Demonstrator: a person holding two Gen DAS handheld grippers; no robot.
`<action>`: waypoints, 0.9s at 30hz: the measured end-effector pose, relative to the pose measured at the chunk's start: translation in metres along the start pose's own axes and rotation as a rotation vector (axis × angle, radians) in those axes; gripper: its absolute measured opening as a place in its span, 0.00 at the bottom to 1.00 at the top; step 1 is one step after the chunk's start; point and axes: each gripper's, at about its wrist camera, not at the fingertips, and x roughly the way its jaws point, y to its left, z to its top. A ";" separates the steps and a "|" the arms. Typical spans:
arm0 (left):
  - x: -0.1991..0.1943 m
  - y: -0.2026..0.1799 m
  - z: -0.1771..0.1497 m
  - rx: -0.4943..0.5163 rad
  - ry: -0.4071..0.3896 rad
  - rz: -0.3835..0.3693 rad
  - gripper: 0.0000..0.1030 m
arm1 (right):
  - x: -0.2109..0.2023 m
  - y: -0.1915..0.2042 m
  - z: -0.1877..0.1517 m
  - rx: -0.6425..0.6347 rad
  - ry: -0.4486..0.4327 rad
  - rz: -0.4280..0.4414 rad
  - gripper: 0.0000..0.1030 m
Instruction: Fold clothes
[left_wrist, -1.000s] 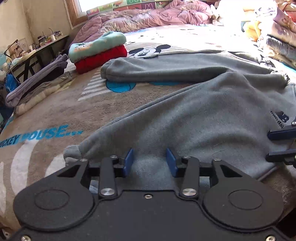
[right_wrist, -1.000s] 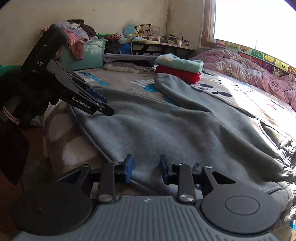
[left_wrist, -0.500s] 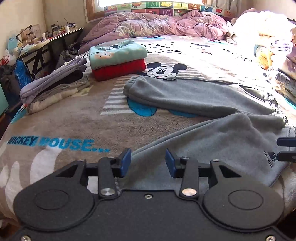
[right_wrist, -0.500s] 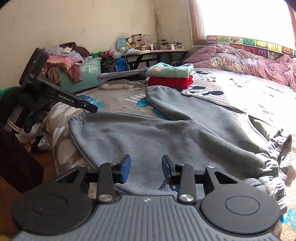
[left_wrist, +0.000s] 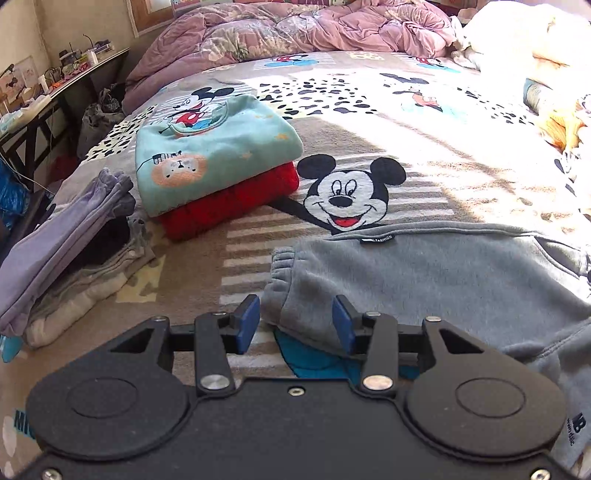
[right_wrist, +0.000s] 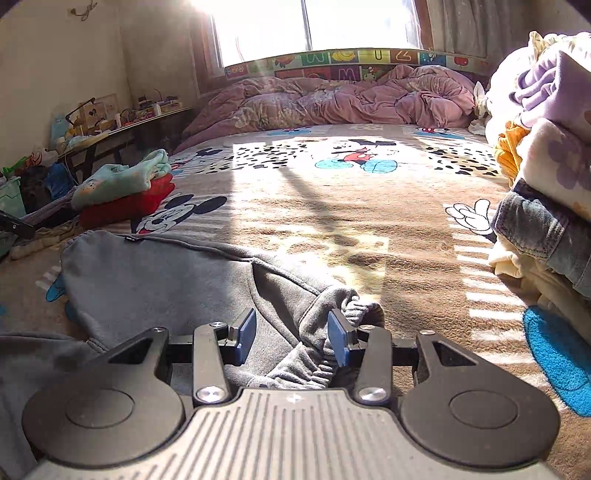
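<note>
Grey fleece sweatpants (left_wrist: 436, 273) lie spread on the Mickey Mouse bedspread (left_wrist: 369, 122). My left gripper (left_wrist: 294, 324) is open, its blue pads either side of the far leg's elastic cuff (left_wrist: 284, 266). In the right wrist view the sweatpants (right_wrist: 159, 280) lie at lower left. My right gripper (right_wrist: 291, 338) is open over the bunched elastic waistband (right_wrist: 343, 310), which lies between the pads.
A folded teal top (left_wrist: 210, 151) on a red one (left_wrist: 236, 206) lies at the bed's left, with purple and grey clothes (left_wrist: 66, 243) beside. A pile of unfolded clothes (right_wrist: 546, 155) stands at the right. A pink quilt (right_wrist: 332, 99) lies at the back.
Both grippers have moved forward over the bed: the left from the near leg to the far leg's cuff, the right from the near leg toward the waistband. Both stayed open.
</note>
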 end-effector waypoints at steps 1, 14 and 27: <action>0.010 0.002 0.007 -0.007 0.008 -0.006 0.41 | 0.004 -0.004 0.000 0.020 0.009 0.001 0.43; 0.111 -0.004 0.014 0.196 0.166 -0.036 0.45 | 0.017 -0.041 -0.002 0.132 0.041 0.021 0.47; 0.107 -0.003 0.022 0.219 0.089 -0.061 0.30 | 0.028 -0.042 0.005 0.198 0.027 0.110 0.08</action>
